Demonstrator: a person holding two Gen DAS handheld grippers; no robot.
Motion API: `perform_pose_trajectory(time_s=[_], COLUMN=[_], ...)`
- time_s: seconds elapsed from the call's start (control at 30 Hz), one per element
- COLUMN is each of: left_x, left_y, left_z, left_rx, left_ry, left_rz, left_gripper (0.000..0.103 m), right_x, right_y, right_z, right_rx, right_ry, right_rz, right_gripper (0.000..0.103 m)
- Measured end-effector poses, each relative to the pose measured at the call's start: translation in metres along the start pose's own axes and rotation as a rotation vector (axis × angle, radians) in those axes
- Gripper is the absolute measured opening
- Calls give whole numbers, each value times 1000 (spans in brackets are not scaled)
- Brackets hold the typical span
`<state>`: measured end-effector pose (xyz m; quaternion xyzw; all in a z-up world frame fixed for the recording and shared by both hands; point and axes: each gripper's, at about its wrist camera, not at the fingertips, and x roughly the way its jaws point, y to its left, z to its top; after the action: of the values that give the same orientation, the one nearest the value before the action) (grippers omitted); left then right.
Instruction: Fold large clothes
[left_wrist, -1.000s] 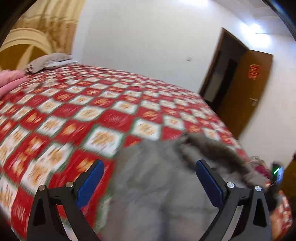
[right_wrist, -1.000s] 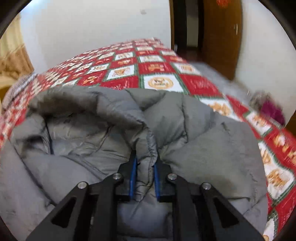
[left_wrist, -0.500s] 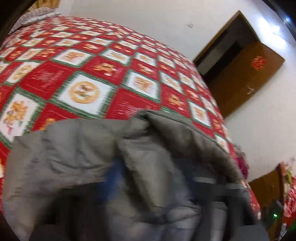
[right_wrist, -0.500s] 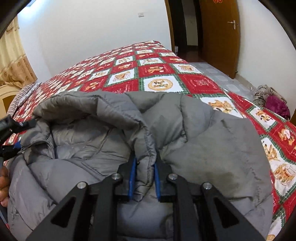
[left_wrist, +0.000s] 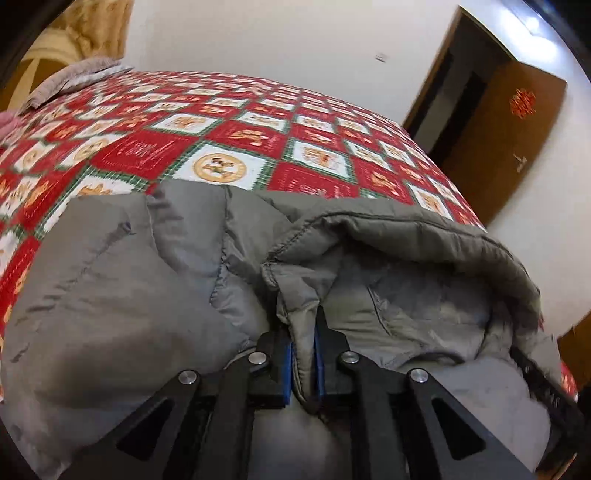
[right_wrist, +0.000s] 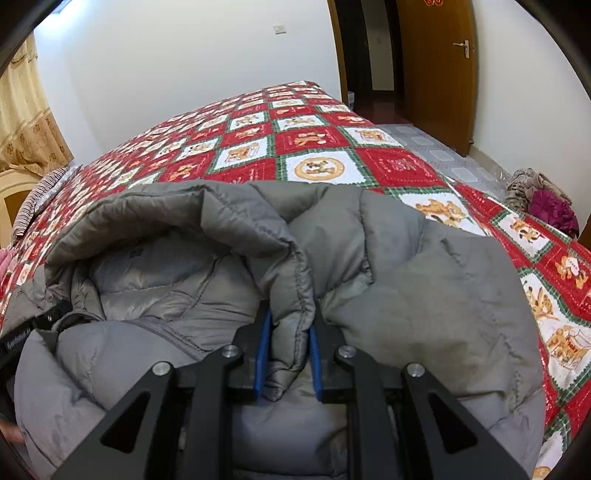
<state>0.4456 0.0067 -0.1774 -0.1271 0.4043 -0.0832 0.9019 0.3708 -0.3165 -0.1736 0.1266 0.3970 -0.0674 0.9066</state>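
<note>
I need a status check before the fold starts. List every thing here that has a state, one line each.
left gripper: jaws just closed, shut on the hood's edge.
right gripper: jaws just eased wider, hood edge between its pads.
grey padded jacket: unfolded, hood gaping.
bed cover: spread flat.
door: open.

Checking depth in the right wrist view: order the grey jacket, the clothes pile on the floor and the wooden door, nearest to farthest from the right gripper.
1. Grey jacket, between the right gripper's jaws.
2. Clothes pile, floor, right.
3. Wooden door, far wall, upper right.
</note>
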Motion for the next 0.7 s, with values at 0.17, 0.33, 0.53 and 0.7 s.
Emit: perform_pose_trajectory(time_s=[0.17,0.33,0.53,0.7], left_x=[1,2,3,4], left_y=[-5,-5,-8,-3], left_z=[0,-2,-3,-2], left_rx=[15,2,14,-9], left_ry=[-10,-22,-26,-21], left_rz=[33,25,35,-4], left_gripper=[11,11,11,11], right_x=[-36,-83,-14,33], right_y=[-3,-4,19,42], right_z=[5,49,112,42], right_rx=[25,74,186,39], right_ry=[-54,-220,-36,169], right_rz=[-6,-37,44,63], right_gripper=[34,40,40,38])
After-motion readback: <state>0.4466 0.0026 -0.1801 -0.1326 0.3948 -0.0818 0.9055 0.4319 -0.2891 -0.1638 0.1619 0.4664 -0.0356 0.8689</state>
